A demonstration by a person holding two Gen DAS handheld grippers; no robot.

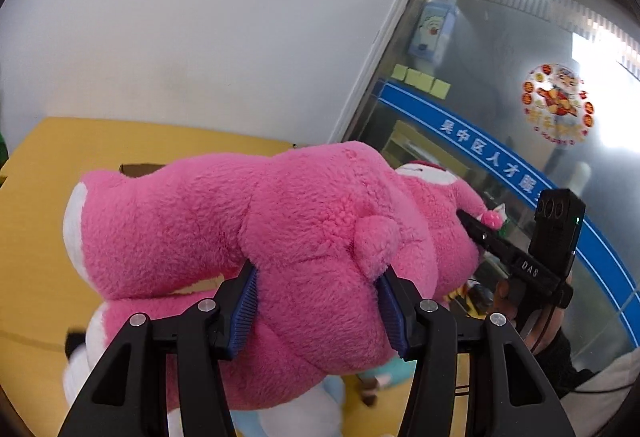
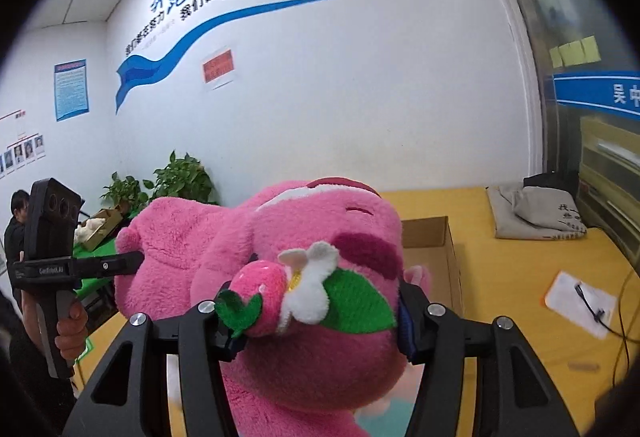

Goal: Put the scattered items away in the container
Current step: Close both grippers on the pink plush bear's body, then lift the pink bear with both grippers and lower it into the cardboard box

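A big pink plush bear [image 1: 280, 221] is held in the air over the yellow table by both grippers. My left gripper [image 1: 318, 307] is shut on its rear body, just below the small tail. My right gripper [image 2: 322, 317] is shut on its head [image 2: 320, 237], behind the plush strawberry and flower on its front. The right gripper also shows in the left wrist view [image 1: 516, 261], at the bear's far end. The left gripper shows in the right wrist view [image 2: 100, 265], at the bear's left. An open cardboard box [image 2: 432, 249] stands on the table behind the bear; its corner shows in the left wrist view [image 1: 140, 169].
More soft toys, light blue and white [image 1: 280, 413], lie on the yellow table [image 2: 520, 297] under the bear. A grey cloth bag [image 2: 540, 213] lies at the back right, a white paper with a black cable [image 2: 580, 301] at the right. A glass door [image 1: 520, 77] is on the right.
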